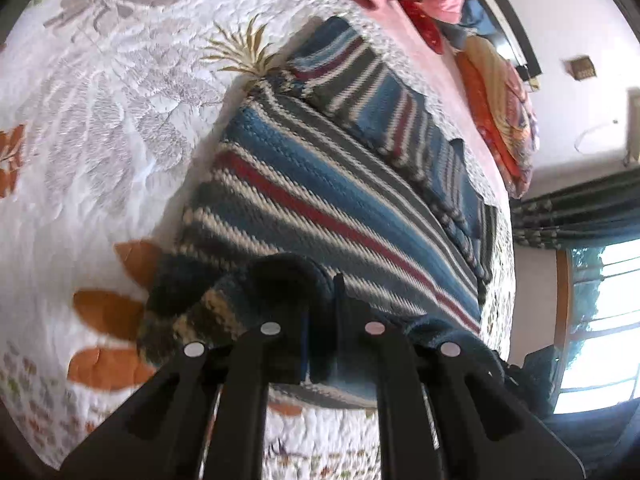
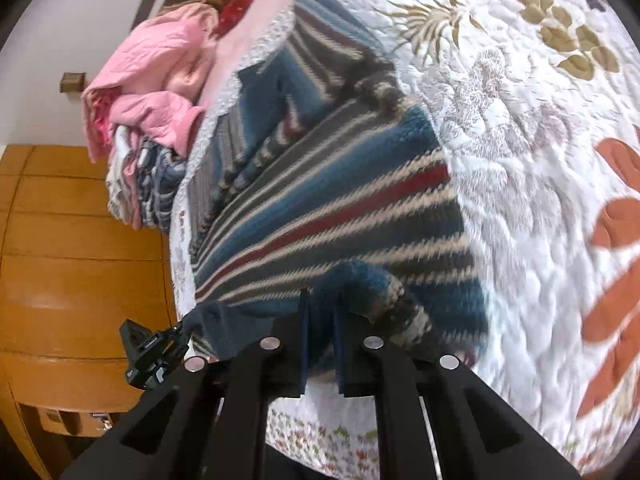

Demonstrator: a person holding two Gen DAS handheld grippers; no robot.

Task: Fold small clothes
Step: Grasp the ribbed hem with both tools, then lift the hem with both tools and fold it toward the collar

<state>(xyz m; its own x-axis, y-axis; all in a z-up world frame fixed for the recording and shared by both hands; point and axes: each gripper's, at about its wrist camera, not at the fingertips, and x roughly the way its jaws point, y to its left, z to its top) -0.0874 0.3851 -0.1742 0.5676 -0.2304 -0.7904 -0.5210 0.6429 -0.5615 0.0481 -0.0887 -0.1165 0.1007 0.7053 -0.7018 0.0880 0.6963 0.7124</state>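
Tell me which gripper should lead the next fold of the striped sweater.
Neither clearly; probably both together. The left gripper and right gripper are each shut on the near hem of the striped sweater, at opposite corners. Its far part lies flat on the quilt, so lifting both carries the hem over evenly.

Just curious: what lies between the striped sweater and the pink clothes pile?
In the right wrist view, only a strip of quilt separates striped sweater from pink clothes pile.

Bright daylight, window [image 1: 604,320] glare; blurry, fisheye-warped edges
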